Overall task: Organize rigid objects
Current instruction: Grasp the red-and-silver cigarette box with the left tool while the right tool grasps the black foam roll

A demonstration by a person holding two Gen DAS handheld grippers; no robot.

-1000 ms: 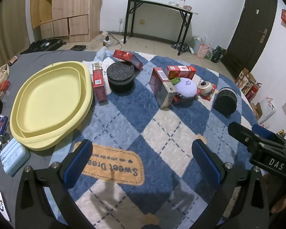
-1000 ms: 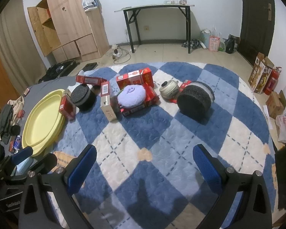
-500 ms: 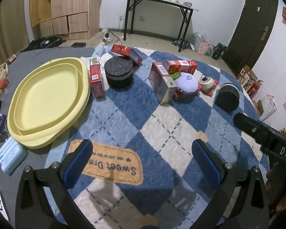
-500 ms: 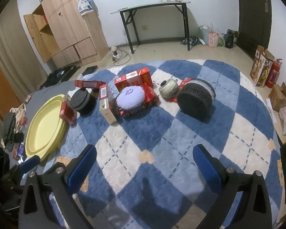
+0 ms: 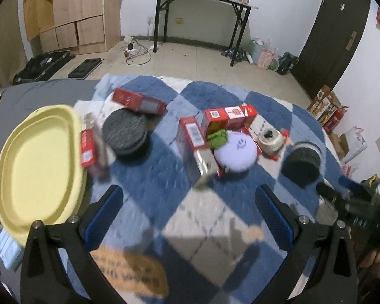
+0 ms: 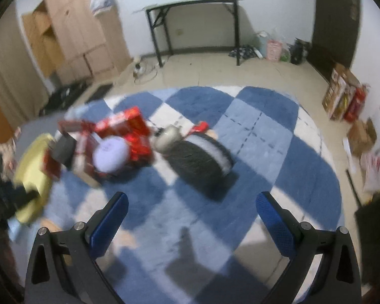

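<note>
Several red boxes (image 5: pixel 138 100) (image 6: pixel 124 121) lie on a blue and white checked rug (image 5: pixel 149 177) beside two black round tins (image 5: pixel 125 133) (image 5: pixel 301 163), a lilac round cushion (image 5: pixel 235 153) (image 6: pixel 110 153) and a small white pot (image 5: pixel 270 139). A yellow oval tray (image 5: pixel 35 167) lies at the left. My left gripper (image 5: pixel 188 207) is open and empty above the rug, short of the objects. My right gripper (image 6: pixel 191 211) is open and empty, just short of the larger black tin (image 6: pixel 200 157).
A grey mat (image 5: pixel 38 93) lies under the tray. A pale blue case (image 5: pixel 7 253) sits at the lower left. A black folding table (image 5: pixel 202 17), a wooden cabinet (image 5: pixel 71 12) and a dark door (image 5: pixel 337 38) stand behind. Cartons (image 6: pixel 342 96) stand at the right wall.
Both grippers have moved forward toward the objects, which now look larger and closer. Both views are motion-blurred. Both grippers stay open and empty.
</note>
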